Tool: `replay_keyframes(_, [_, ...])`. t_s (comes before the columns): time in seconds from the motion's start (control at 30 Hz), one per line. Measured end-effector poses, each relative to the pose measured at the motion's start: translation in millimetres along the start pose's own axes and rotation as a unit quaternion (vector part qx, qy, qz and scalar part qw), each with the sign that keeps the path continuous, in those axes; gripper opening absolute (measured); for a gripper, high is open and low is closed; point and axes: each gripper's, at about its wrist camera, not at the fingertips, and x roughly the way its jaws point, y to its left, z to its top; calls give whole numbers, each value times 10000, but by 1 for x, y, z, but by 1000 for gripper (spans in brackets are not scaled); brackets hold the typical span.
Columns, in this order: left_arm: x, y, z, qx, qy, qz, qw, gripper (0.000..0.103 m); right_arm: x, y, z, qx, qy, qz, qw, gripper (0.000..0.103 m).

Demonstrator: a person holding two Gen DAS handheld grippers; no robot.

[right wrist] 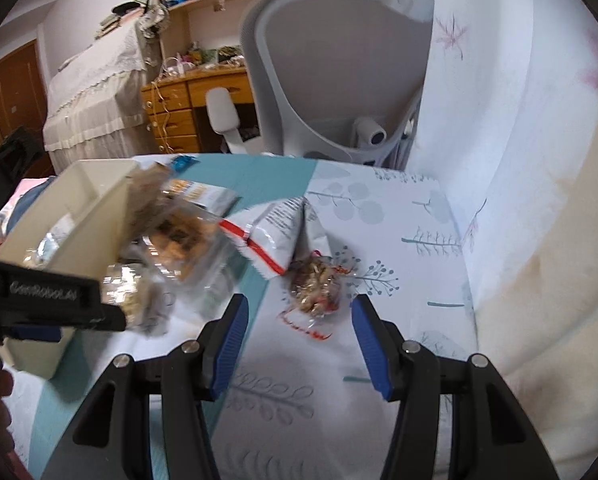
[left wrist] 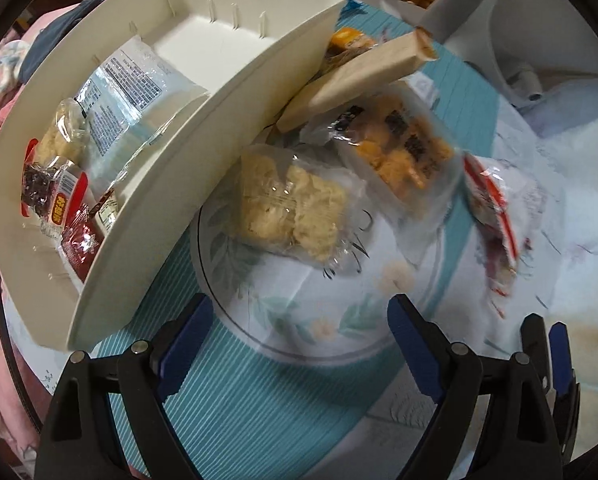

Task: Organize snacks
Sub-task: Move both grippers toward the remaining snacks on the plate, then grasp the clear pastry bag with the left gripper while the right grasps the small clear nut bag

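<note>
Both grippers spread wide and empty; loose snacks beside the bin.

Left to right: cream bin (left wrist: 219, 128) part-filled; left gripper (left wrist: 299, 344) faces pale cracker pack (left wrist: 295, 204); right gripper (right wrist: 295, 320) frames nut packet (right wrist: 315, 284) (crinkly film). Risk, I judge: pads slip off the wrapper, or crush the contents.

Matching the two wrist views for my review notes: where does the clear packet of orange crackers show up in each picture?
Left wrist: the packet of orange crackers lies right of centre, just past the cream bin's rim, under a wooden board.
Right wrist: the same packet is left of centre, against the bin's near corner.
Shared landmark: the cream bin.
</note>
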Motion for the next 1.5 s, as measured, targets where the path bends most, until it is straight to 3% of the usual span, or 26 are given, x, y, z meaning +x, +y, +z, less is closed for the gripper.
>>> replay_keyframes(0.3, [32, 2, 13, -188, -115, 508, 9985, 88, 51, -8, -6, 49, 454, 73, 9989, 54])
replay_keyframes(0.83, [64, -12, 59, -144, -390, 613, 9973, 91, 79, -2, -10, -139, 467, 69, 9988, 54])
replay_keyframes(0.9, [67, -14, 64, -109, -421, 591, 9973, 83, 80, -5, -11, -123, 579, 105, 9982, 50])
replay_keyframes(0.93, [69, -15, 66, -91, -426, 556, 9975, 80, 80, -7, -12, -103, 603, 93, 9981, 36])
replay_keyframes(1.0, [70, -18, 70, -53, -430, 568, 9974, 71, 79, -10, -14, -100, 663, -27, 9977, 27])
replay_keyframes(1.13, [71, -27, 69, 61, -458, 527, 9975, 70, 69, -16, -14, -112, 628, 29, 9980, 14])
replay_keyframes(1.5, [68, -20, 56, 329, 254, 370, 9984, 69, 46, -29, -25, 567, 1184, 552, 9898, 14])
